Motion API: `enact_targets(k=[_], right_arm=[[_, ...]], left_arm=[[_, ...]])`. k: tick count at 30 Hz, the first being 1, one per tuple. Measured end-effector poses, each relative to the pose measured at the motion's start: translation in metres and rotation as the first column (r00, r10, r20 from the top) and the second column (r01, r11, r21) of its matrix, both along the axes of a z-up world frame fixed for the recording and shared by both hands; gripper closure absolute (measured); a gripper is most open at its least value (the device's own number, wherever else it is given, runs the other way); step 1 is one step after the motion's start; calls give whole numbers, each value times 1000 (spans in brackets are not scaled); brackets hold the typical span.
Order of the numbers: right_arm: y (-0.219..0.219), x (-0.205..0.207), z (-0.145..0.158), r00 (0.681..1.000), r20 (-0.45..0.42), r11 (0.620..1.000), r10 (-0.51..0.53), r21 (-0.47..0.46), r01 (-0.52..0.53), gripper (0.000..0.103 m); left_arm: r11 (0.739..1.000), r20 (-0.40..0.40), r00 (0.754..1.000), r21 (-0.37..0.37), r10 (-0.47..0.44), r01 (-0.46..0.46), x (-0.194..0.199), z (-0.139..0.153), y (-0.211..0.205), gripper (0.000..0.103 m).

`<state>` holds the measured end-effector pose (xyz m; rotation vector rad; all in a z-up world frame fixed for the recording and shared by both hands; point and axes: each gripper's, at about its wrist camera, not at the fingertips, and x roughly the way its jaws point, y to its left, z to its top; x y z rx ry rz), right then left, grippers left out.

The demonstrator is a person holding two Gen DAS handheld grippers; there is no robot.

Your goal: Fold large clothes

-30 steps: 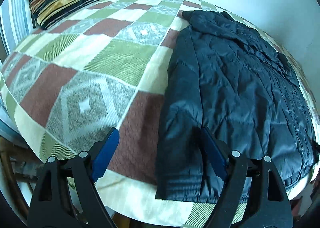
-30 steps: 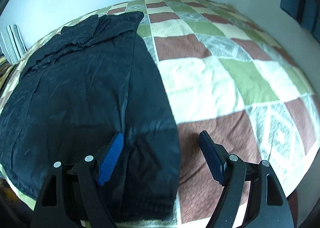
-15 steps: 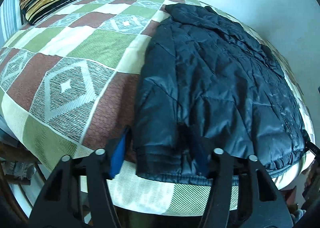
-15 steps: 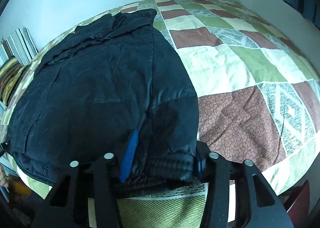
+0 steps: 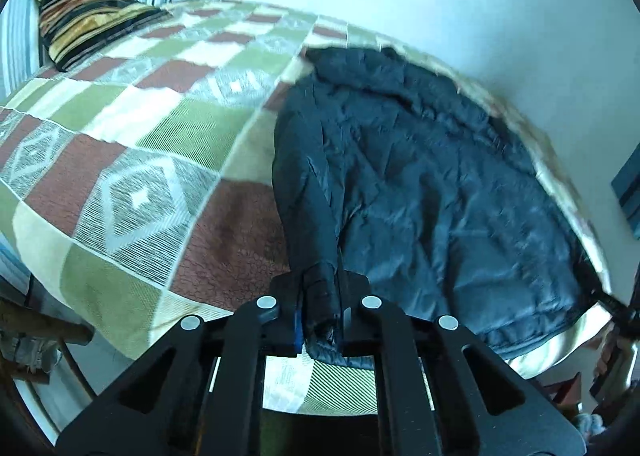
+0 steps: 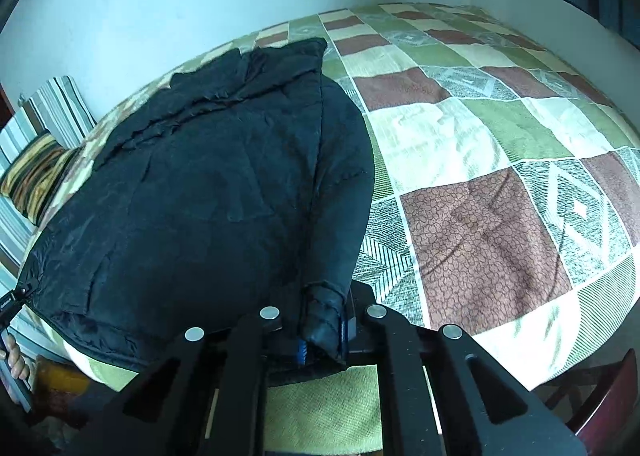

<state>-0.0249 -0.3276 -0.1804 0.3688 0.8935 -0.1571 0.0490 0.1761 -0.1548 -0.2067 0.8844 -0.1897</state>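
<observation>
The left tongs [image 5: 319,310] and right tongs [image 6: 323,326] have just closed, each clamped on a cuff of the jacket [image 5: 420,192], which lies flat on the bed [image 5: 132,160]. Only the sleeves are gripped; no fold is made yet.

Both wrist views look steeply down, close over one jacket [image 5: 420,184].

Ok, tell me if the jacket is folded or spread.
Spread: jacket lies flat on the bedspread, collar to hem; only sleeve cuffs pinched.
</observation>
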Motion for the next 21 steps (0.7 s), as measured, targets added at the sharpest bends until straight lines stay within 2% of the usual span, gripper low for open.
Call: enact_targets(k=[6,11,17,21], right_arm=[[-13,2,24,997,77,995,-3,101,-5,93],[-22,23,52,988,156,988,-3,150,-21,94],[-32,75,72,978,208,986,3,164,-38,94],[-40,123,77,976,216,983,-4,181,-36,94]], left_arm=[[996,65,997,-84,34,-29,11,35,9,94],[996,120,992,-82,38,-28,33,61,3,94],[998,165,986,-65,36,-25,82,82,-7,94],[998,169,984,-51,50,-42,130,85,-16,94]])
